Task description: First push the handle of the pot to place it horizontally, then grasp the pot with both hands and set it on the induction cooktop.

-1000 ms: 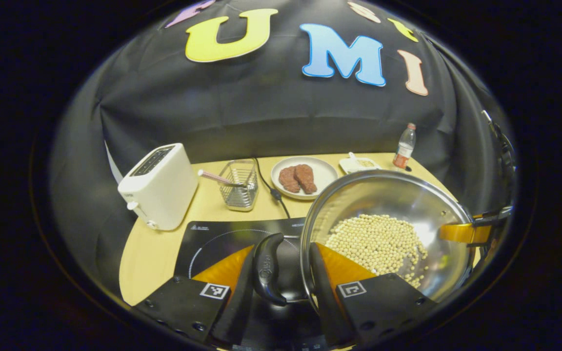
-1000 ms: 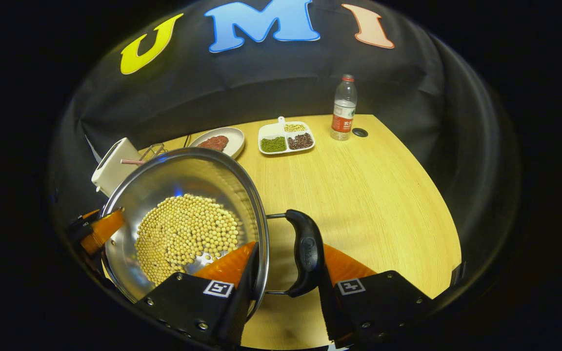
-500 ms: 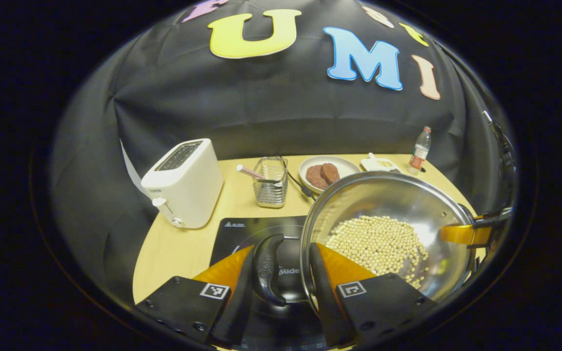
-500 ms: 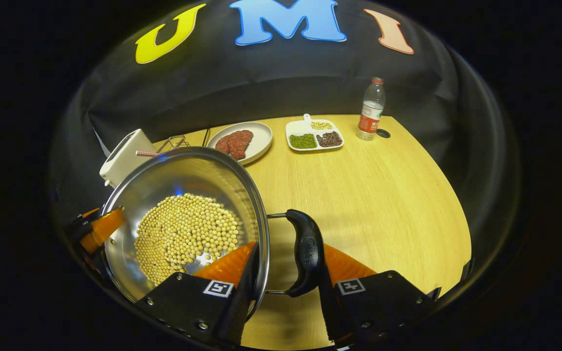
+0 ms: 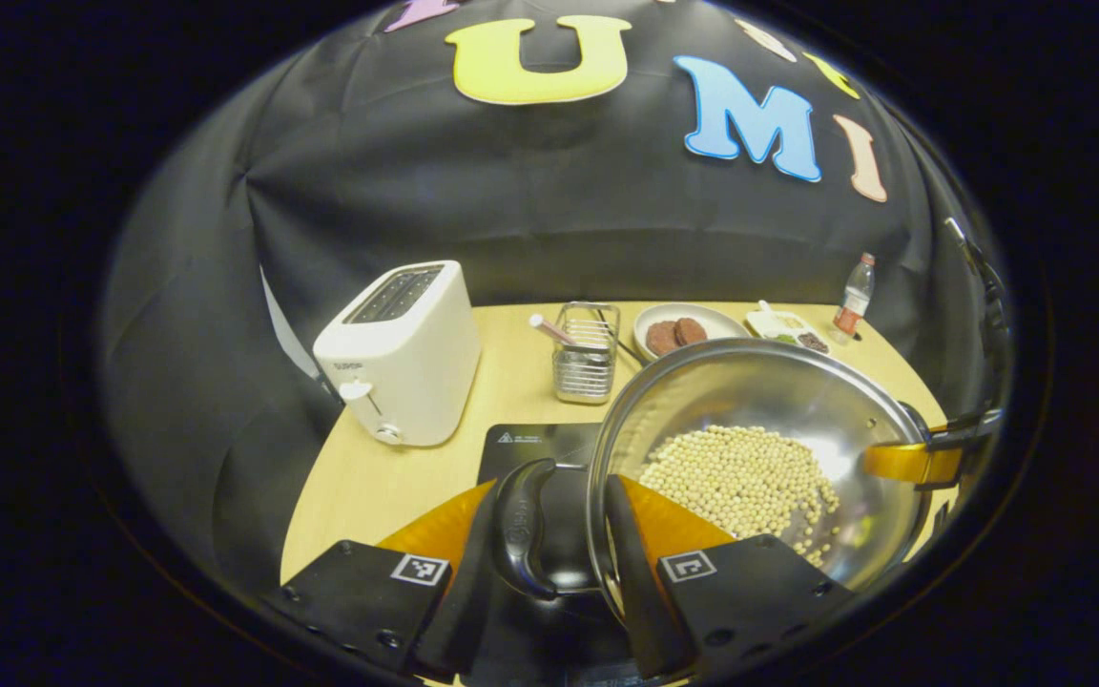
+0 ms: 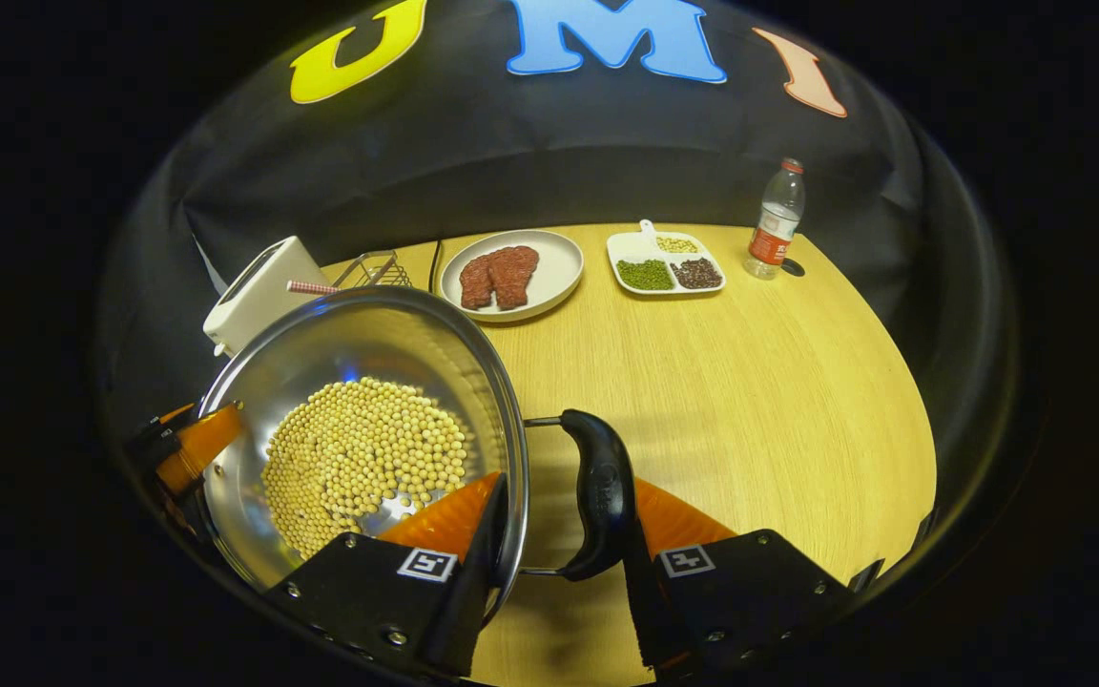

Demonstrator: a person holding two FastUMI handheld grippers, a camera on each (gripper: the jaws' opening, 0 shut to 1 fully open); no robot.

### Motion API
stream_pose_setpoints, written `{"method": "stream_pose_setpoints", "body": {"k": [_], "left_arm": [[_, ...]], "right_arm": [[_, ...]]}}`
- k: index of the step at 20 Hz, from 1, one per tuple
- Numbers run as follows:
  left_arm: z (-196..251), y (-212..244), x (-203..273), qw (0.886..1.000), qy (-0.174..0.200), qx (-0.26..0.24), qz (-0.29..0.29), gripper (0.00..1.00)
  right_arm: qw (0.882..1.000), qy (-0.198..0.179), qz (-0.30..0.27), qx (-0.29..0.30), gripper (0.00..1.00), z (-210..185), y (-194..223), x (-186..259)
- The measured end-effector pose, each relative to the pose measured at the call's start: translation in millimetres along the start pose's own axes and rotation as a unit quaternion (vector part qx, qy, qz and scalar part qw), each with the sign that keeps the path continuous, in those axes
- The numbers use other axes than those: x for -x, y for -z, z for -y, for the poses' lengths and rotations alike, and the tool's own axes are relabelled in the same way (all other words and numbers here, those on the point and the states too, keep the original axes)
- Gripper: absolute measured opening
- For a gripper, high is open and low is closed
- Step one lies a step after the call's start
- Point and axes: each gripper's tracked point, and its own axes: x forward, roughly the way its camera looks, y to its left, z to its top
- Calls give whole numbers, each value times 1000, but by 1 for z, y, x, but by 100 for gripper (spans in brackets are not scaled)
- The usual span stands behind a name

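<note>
A steel pot (image 5: 750, 386) holding pale soybeans (image 5: 740, 477) hangs above the table, gripped from both sides. My left gripper (image 5: 551, 506) is shut on the pot's black left handle (image 5: 516, 515), one finger outside the handle and one inside the rim. Beneath that handle lies the black induction cooktop (image 5: 535, 444). In the right gripper view the pot (image 6: 368, 339) sits at the left, and my right gripper (image 6: 564, 496) is shut on the black right handle (image 6: 602, 491). Each view shows the other gripper's orange finger at the pot's far rim.
A white toaster (image 5: 402, 353) stands left of the cooktop, with a wire basket (image 5: 586, 363) behind it. At the back are a plate with meat (image 6: 511, 272), a divided dish of beans (image 6: 669, 267) and a water bottle (image 6: 774, 221). Bare wooden table (image 6: 731, 401) spreads right of the pot.
Both grippers have carried the pot leftward, so the toaster, basket, plate and bottle have drifted right in both views. The cooktop now lies under the left handle. Both grips are unchanged.
</note>
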Motion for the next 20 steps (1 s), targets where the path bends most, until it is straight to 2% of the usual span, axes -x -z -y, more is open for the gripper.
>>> {"method": "stream_pose_setpoints", "body": {"k": [12, 13, 14, 20], "left_arm": [[-49, 9, -28, 1000, -7, 8, 1, 63], [-53, 10, -31, 1000, -8, 7, 2, 70], [-53, 10, -31, 1000, -8, 6, 2, 63], [-66, 20, -50, 1000, -4, 9, -3, 63]], "right_arm": [[1000, 1, -10, 5, 62, -48, 3, -24], [1000, 2, -10, 5, 63, -51, 3, -25], [1000, 2, -10, 5, 63, -55, 4, -28], [1000, 5, -18, 1, 63, -66, 8, -38]]}}
